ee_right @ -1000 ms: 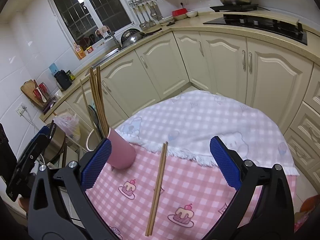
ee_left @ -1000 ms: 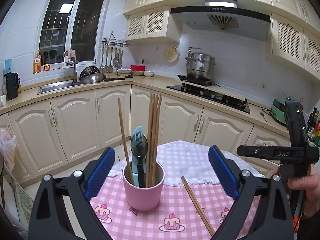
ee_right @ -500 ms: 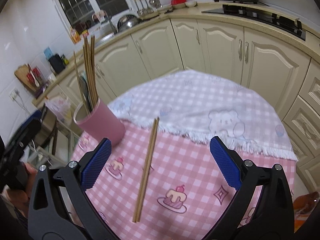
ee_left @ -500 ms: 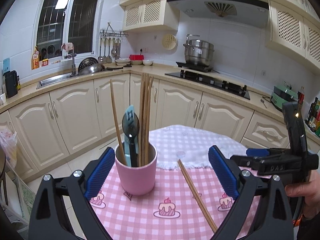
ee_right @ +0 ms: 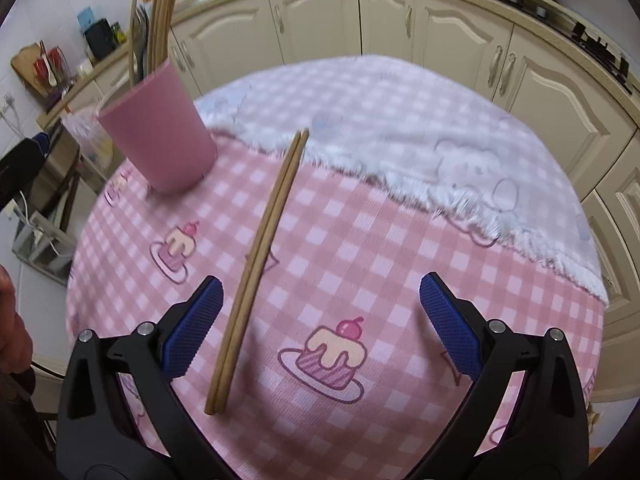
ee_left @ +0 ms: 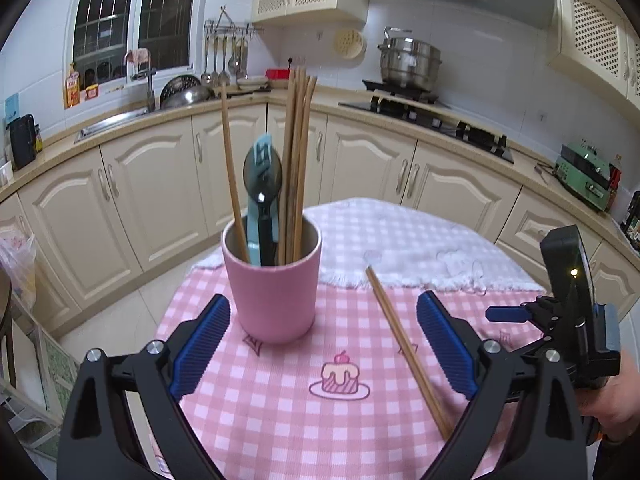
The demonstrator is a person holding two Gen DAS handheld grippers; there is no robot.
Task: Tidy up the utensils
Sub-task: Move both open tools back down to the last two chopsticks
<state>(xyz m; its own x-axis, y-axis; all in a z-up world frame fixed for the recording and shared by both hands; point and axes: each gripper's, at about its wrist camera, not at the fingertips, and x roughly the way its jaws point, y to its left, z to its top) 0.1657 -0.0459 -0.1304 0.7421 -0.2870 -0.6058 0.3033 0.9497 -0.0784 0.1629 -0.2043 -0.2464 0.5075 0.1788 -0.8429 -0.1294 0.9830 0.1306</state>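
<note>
Chopstick pair now nearer, between wide-spread right hand-held gripper fingers

Pink cup, upright on worktop, holding wooden chopsticks, dark spoon. Loose chopstick pair lying flat beside.

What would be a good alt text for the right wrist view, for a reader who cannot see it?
A pair of wooden chopsticks lies flat on a pink checked tablecloth, between the open blue-padded fingers of the right gripper, nearer the left one. A pink cup holding more chopsticks stands at the upper left, with cream kitchen cabinets behind.
</note>
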